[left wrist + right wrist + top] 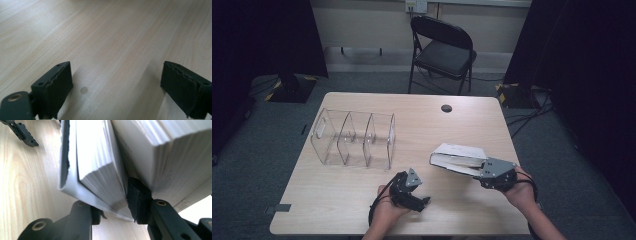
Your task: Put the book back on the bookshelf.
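I have the book clamped in my right hand-held gripper, my left one released.

High view: book point(458, 158) lower right of centre on the counter point(422, 130), right hand-held gripper point(482, 169) gripping it. Left gripper view: left hand-held gripper point(116, 83) gaping over bare wood. Right gripper view: one jaw between the pages.

The high view looks forward and down from above the person's side, taking in the whole table point(362, 210). The left gripper view hangs close over bare tabletop. The right gripper view sits tight against the book point(105, 170), which the high view also shows.
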Demonstrator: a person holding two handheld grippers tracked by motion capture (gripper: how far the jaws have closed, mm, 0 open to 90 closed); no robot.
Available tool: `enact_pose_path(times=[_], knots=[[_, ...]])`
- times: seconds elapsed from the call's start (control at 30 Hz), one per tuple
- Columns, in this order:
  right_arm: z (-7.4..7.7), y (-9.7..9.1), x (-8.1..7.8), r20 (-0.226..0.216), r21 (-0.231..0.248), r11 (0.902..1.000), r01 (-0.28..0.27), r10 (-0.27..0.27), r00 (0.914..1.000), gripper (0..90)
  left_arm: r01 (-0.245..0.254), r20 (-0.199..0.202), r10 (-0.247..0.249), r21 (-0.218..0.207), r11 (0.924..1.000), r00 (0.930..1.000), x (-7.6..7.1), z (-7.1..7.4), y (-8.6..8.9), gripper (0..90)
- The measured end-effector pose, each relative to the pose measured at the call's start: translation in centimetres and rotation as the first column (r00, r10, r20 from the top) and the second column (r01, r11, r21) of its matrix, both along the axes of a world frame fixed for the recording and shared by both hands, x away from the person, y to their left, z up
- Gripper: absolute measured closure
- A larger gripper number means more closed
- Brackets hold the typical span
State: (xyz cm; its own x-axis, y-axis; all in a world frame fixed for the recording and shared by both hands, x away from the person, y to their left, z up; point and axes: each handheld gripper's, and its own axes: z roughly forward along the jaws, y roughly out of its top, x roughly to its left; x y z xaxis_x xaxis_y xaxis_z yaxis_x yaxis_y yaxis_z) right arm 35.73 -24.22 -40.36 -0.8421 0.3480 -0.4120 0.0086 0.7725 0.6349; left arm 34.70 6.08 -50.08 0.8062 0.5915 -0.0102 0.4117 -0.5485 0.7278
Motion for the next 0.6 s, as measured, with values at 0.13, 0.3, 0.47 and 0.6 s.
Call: enact_pose_path(times=[0.13,0.3,0.47,0.6], knots=[[0.5,0.2,0.1,-0.012,-0.033,0.9994,0.007,-0.007,0.9999,67.9,0.006,-0.003,-0.006,0.009,0.9999,1.0000,0.0,0.1,0.0,8.5],[1.3,0.4,0.5,-0.008,-0.072,0.9973,0.016,-0.017,0.9998,70.6,0.000,-0.003,0.000,0.017,0.9999,1.0000,0.0,0.1,0.0,8.5],[1.9,0.5,0.8,-0.018,-0.098,0.9950,0.020,-0.021,0.9996,71.8,-0.004,-0.003,0.004,0.014,0.9999,1.0000,-0.1,0.1,0.0,8.5],[2.2,0.6,1.0,-0.020,-0.127,0.9918,0.011,-0.014,0.9997,72.5,0.000,-0.001,0.000,0.019,0.9998,1.0000,-0.1,0.1,0.1,8.5]])
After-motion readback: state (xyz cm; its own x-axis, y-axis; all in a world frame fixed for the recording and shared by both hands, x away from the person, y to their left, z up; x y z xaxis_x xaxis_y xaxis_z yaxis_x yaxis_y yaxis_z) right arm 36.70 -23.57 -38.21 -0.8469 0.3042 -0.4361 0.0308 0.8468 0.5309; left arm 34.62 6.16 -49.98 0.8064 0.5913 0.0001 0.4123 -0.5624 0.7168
